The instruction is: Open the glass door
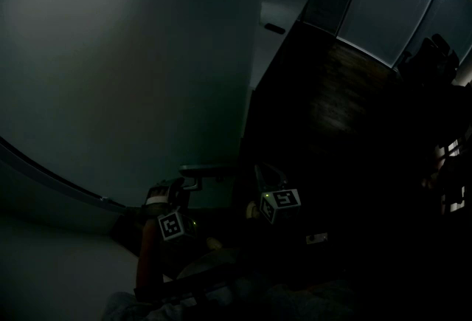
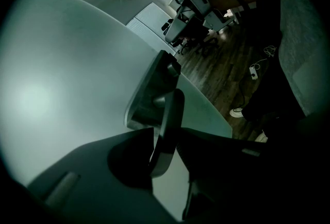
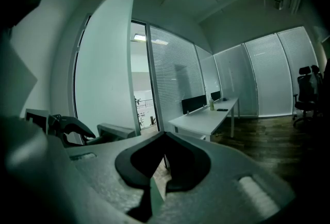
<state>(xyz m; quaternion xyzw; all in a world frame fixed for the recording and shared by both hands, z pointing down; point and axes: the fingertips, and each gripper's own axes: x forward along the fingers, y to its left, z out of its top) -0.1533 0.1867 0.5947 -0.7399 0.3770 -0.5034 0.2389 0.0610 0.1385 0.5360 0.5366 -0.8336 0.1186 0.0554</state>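
The frosted glass door (image 1: 110, 68) fills the left of the dim head view. Its metal lever handle (image 2: 167, 130) juts from a plate (image 2: 147, 97) on the glass. My left gripper (image 2: 164, 138) has one jaw on each side of the lever and looks shut on it. In the head view the left gripper (image 1: 193, 181) sits at the handle (image 1: 214, 170) by the door's edge. My right gripper (image 1: 264, 170) hovers just right of it, apart from the door. Its jaws are shut with nothing between them, as the right gripper view shows (image 3: 164, 135).
A long white desk (image 3: 206, 117) with screens stands beyond the door along blind-covered glass walls. An office chair (image 3: 308, 86) is at the far right. On the dark wood floor lie a power strip and cable (image 2: 252, 71). A person's shoe (image 2: 237, 112) is near the door.
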